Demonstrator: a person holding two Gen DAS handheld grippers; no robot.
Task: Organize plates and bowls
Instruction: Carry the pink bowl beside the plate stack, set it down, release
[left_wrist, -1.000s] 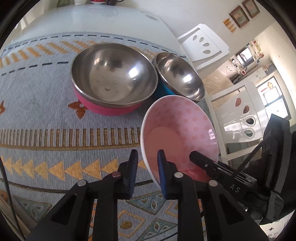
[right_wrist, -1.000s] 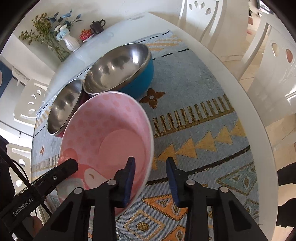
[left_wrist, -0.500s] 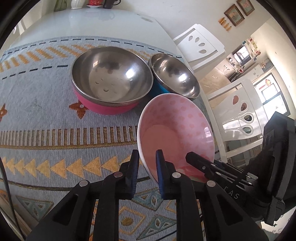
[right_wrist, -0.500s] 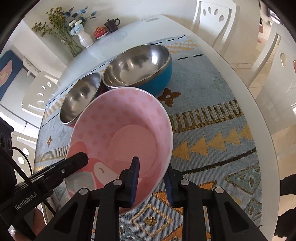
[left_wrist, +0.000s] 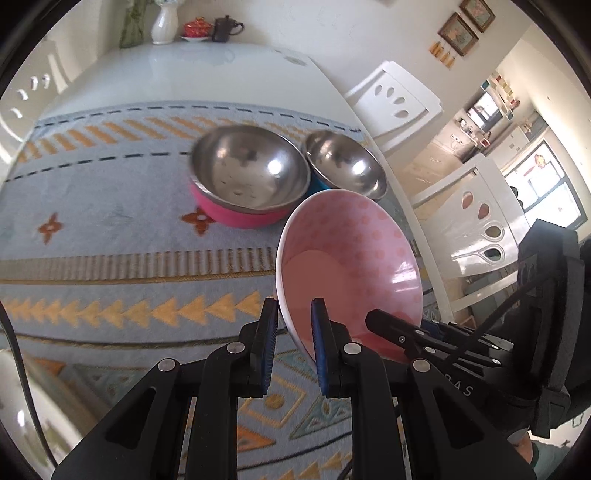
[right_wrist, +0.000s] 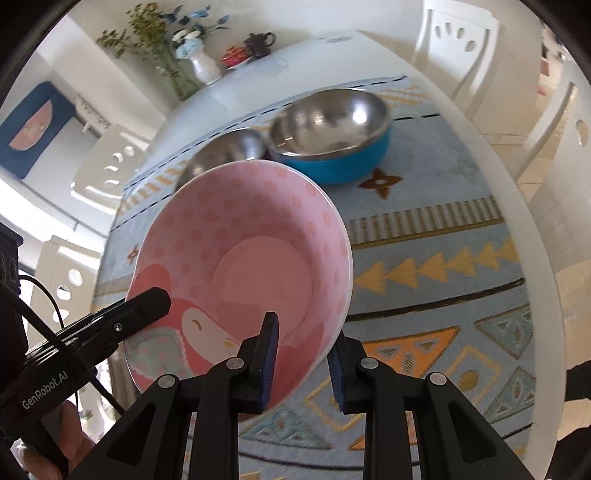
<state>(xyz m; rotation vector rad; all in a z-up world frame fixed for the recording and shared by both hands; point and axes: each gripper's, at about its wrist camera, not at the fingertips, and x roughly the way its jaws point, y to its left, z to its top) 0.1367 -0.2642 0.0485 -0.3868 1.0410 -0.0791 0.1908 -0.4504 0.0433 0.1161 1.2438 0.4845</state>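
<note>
**Both tongs on the pink bowl**

Left wrist view: the left tongs (left_wrist: 291, 332) straddle the near rim of the tilted pink bowl (left_wrist: 351, 266), raised over the table (left_wrist: 221, 74).

Right wrist view: the right tongs (right_wrist: 303, 347) pinch its opposite rim; the left tongs read "GenRobot.AI".

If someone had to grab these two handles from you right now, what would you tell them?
Left gripper: shut on the pink bowl's near rim.
Right gripper: shut on the same pink bowl, at its opposite edge.
The bowl is lifted and tilted above the patterned mat.
The steel bowl with the pink outside and the steel bowl with the blue outside sit side by side further back.
Nothing is stacked yet; the pink bowl has still to be set down.
</note>
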